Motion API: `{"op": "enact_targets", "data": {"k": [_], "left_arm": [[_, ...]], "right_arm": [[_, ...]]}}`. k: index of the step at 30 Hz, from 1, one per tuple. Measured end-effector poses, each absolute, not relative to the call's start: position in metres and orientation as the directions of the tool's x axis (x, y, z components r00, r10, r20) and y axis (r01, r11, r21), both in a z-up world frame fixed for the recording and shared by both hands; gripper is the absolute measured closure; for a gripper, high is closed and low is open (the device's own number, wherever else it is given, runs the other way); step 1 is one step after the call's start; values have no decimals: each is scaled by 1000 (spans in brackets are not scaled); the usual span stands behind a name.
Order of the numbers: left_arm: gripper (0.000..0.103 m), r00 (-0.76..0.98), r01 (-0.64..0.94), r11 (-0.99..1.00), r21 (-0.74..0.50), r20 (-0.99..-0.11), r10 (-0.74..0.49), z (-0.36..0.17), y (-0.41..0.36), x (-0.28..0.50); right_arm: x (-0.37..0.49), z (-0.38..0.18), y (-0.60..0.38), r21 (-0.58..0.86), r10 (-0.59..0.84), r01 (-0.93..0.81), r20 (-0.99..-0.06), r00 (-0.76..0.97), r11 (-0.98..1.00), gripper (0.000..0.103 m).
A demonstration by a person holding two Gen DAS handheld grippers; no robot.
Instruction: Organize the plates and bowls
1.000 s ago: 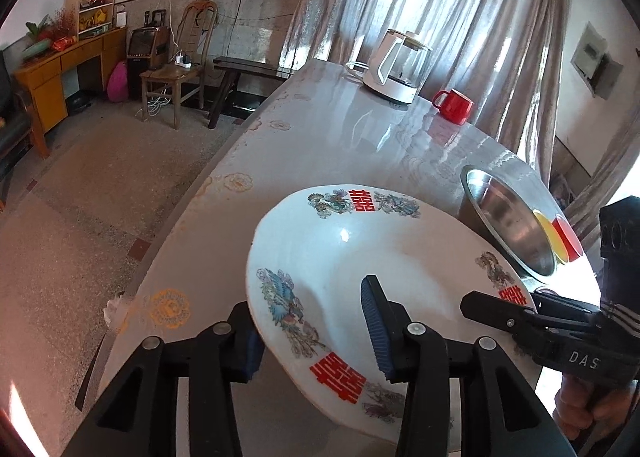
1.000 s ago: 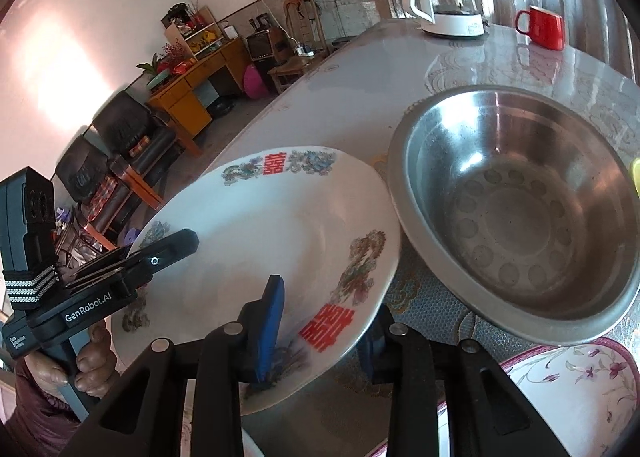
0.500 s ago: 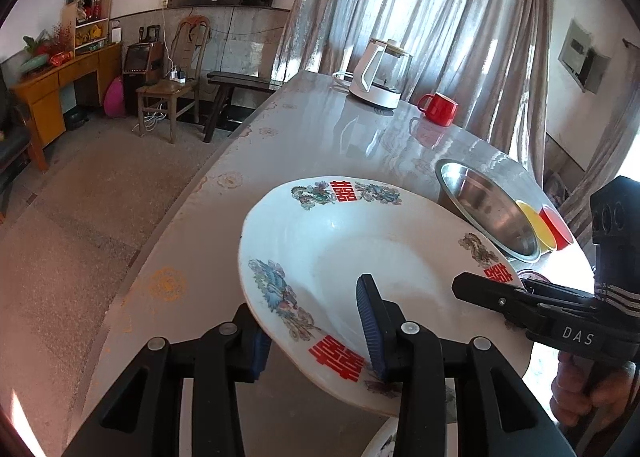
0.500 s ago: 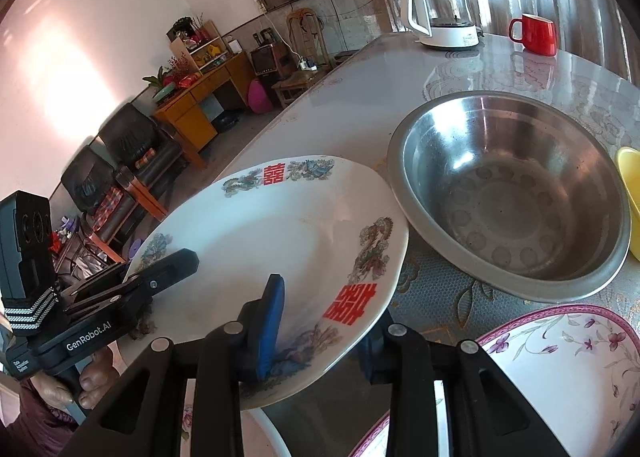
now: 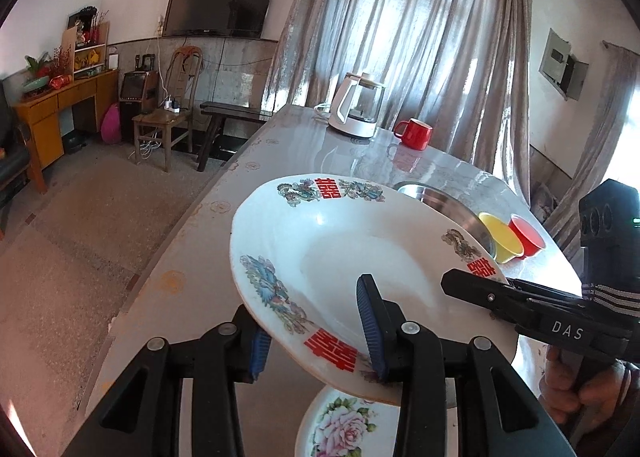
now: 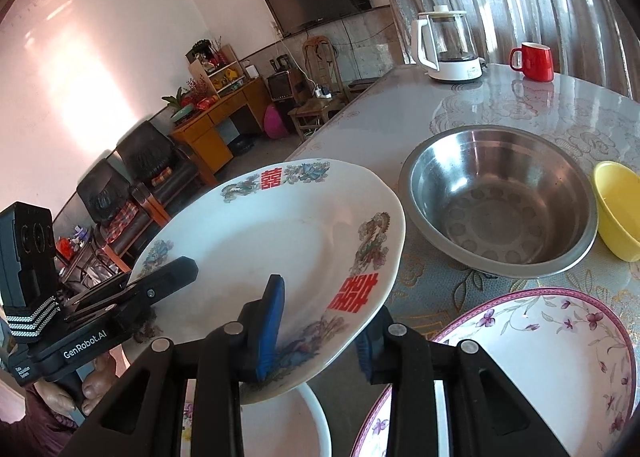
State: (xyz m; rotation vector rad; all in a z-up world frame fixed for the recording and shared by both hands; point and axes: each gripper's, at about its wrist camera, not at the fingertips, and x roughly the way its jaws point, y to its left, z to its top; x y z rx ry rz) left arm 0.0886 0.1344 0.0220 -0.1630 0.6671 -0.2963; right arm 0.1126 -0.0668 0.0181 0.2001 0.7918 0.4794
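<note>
While both grippers pinch opposite rims, the white plate [image 5: 340,249] hangs above the table [image 5: 248,225].

1. The big white plate [image 5: 352,241] is hiding most of the rose plate [image 5: 348,429] under it, and the picture's bottom edge is cutting off the rest.
2. The white plate is covering the near side of the metal bowl [image 5: 444,203] in the left view.
3. The right edge is cutting off the yellow bowl [image 6: 618,209] in the right view.
4. The bottom edge is cutting off the purple-flower plate [image 6: 560,361].
5. The plate's rim is hiding part of the right tongs' [image 6: 320,321] outer finger.
</note>
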Motion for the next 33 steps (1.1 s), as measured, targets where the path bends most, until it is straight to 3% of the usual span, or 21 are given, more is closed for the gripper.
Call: {"op": "enact_targets", "data": {"k": [16, 24, 33], "left_arm": [[62, 695, 407, 881, -240, -545, -469, 47, 51, 23], [61, 575, 477, 837, -270, -624, -529, 23, -2, 7], [60, 493, 473, 838, -272, -707, -507, -7, -30, 19]], "right_arm": [[15, 49, -150, 314, 396, -252, -583, 710, 915, 72], [-26, 26, -201, 330, 323, -130, -638, 699, 935, 72], [-25, -11, -235, 365, 287, -19, -698, 656, 931, 72]]}}
